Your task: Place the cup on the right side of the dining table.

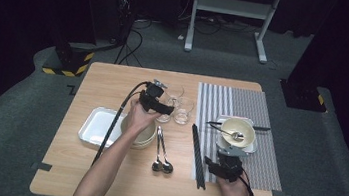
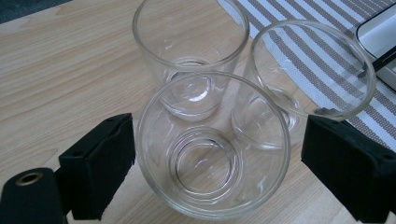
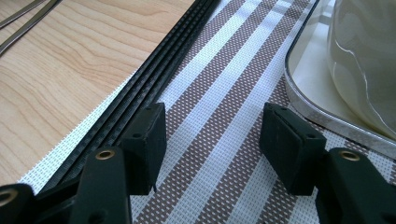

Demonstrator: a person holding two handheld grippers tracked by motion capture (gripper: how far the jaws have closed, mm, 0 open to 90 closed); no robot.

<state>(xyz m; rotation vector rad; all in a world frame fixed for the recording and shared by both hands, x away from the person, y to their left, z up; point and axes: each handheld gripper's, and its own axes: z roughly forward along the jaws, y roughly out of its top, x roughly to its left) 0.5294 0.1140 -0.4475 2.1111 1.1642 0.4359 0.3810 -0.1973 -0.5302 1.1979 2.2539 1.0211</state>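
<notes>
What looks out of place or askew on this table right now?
The cream bowl sits tipped on its small tray on the striped mat, with a spoon resting across it. Nothing looks spilled or broken, and the three glasses stand upright.

Far glass (image 2: 189,56) rim cut off

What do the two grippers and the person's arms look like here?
Both grippers are black. The left gripper has two blocky black pads and a brass-coloured eyelet on one jaw arm. The right gripper has the same square pads, with brass eyelets on both arms. A thick black cable trails from the left gripper, and another trails from the right. The forearms are bare, with no sleeves in sight.
</notes>
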